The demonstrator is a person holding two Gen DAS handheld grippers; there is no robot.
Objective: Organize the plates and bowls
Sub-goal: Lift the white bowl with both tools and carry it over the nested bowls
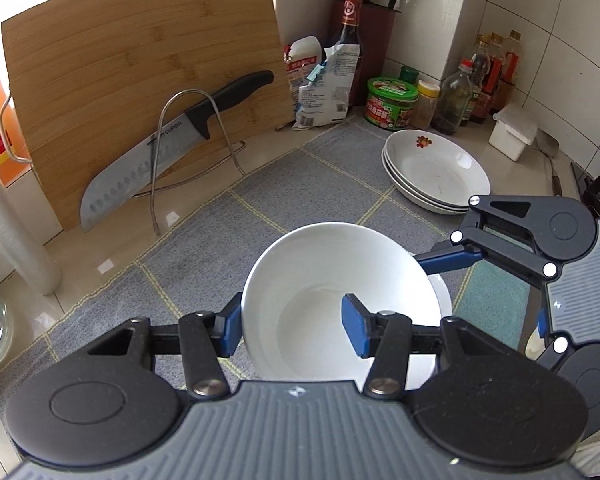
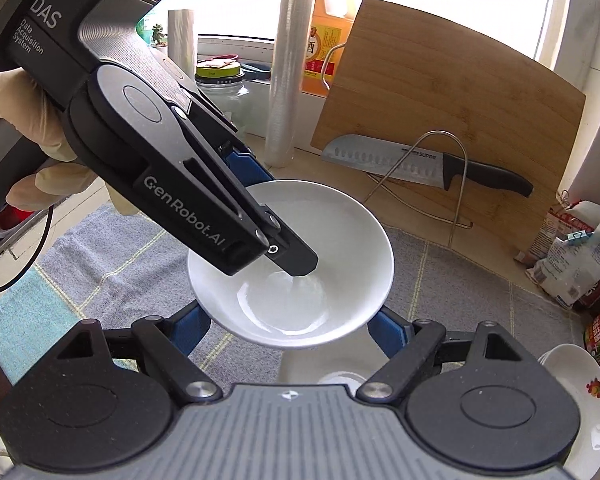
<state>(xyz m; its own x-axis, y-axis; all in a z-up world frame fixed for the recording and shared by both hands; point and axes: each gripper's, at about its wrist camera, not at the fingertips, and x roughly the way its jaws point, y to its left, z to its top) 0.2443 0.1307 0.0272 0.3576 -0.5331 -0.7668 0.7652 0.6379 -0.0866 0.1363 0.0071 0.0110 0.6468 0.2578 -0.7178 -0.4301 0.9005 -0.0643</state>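
A white bowl [image 1: 332,280] hangs above the grey mat [image 1: 260,200]. My left gripper [image 1: 294,326] is shut on its near rim, one blue finger outside and one inside. In the right wrist view the same bowl [image 2: 296,296] is tilted, with the left gripper's finger reaching into it. My right gripper [image 2: 290,332] sits just under and behind the bowl with its blue fingers spread wide; it holds nothing. Another white dish [image 1: 440,292] lies under the bowl. A stack of white plates [image 1: 436,172] with a red flower print sits at the right on the mat.
A wooden cutting board [image 1: 140,80] leans on the wall, with a large knife [image 1: 168,144] in a wire rack. Bottles, jars and bags [image 1: 392,100] crowd the back corner. A white box [image 1: 512,132] and a plastic wrap roll [image 2: 288,72] stand nearby.
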